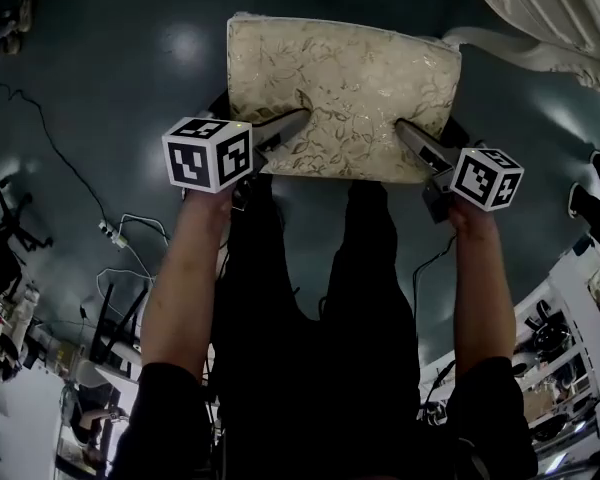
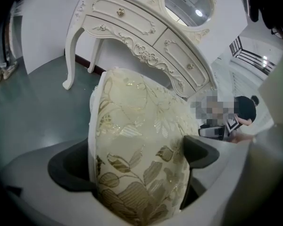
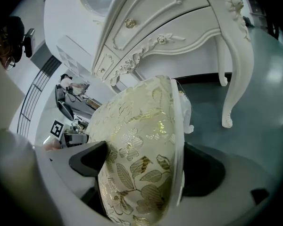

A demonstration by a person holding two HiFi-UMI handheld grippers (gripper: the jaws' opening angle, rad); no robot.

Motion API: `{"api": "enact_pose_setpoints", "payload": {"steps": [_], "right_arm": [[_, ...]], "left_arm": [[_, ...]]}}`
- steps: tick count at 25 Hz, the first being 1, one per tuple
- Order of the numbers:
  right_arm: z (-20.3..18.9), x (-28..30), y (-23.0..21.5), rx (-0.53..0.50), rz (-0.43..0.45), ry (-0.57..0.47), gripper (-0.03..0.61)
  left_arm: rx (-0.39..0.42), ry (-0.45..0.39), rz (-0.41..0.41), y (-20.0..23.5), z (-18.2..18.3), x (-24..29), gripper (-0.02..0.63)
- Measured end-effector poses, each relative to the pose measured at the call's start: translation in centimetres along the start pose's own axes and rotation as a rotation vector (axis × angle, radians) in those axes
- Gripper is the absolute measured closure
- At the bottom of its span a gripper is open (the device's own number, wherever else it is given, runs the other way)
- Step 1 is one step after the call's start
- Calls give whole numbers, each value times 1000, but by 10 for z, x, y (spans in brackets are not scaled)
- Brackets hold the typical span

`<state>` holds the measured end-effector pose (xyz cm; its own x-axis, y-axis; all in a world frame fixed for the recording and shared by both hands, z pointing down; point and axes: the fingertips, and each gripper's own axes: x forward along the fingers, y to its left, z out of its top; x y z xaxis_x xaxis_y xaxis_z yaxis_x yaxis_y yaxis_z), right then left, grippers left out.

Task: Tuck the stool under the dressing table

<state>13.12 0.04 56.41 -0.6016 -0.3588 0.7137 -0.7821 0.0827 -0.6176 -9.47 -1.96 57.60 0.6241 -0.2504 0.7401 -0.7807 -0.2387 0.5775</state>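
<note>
Clamping its near edge, L gripper (image 1: pixel 292 123) and R gripper (image 1: pixel 412 136) each have jaws closed on the cream, gold-leaf-patterned cushioned stool (image 1: pixel 345 83), one per side. Stool's long axis runs L-R between them. White carved dressing table (image 1: pixel 540 13) sits ahead and to the R, close by the stool's far R corner, so R hand's nearer; prob. needs a fwd-right push.

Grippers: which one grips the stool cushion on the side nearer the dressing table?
The right gripper: it clamps the stool cushion on the side toward the dressing table; the left gripper clamps the opposite side.
</note>
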Motion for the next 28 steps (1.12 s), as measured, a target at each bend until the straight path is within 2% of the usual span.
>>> {"api": "enact_pose_setpoints", "payload": {"steps": [3, 10, 17, 24, 28], "right_arm": [[18, -1, -4, -88, -3, 38, 103], [-5, -3, -7, 16, 3, 7, 103], [-6, 0, -9, 51, 36, -23, 103], [-3, -1, -9, 19, 38, -40, 103], [-5, -1, -8, 40, 21, -39, 103]], "left_arm": [[-59, -76, -3, -2, -5, 5, 25], [15, 0, -8, -2, -2, 5, 25], [63, 9, 27, -6, 6, 0, 25], [46, -14, 21, -6, 3, 3, 25], [29, 9, 6, -2, 1, 5, 25]]}}
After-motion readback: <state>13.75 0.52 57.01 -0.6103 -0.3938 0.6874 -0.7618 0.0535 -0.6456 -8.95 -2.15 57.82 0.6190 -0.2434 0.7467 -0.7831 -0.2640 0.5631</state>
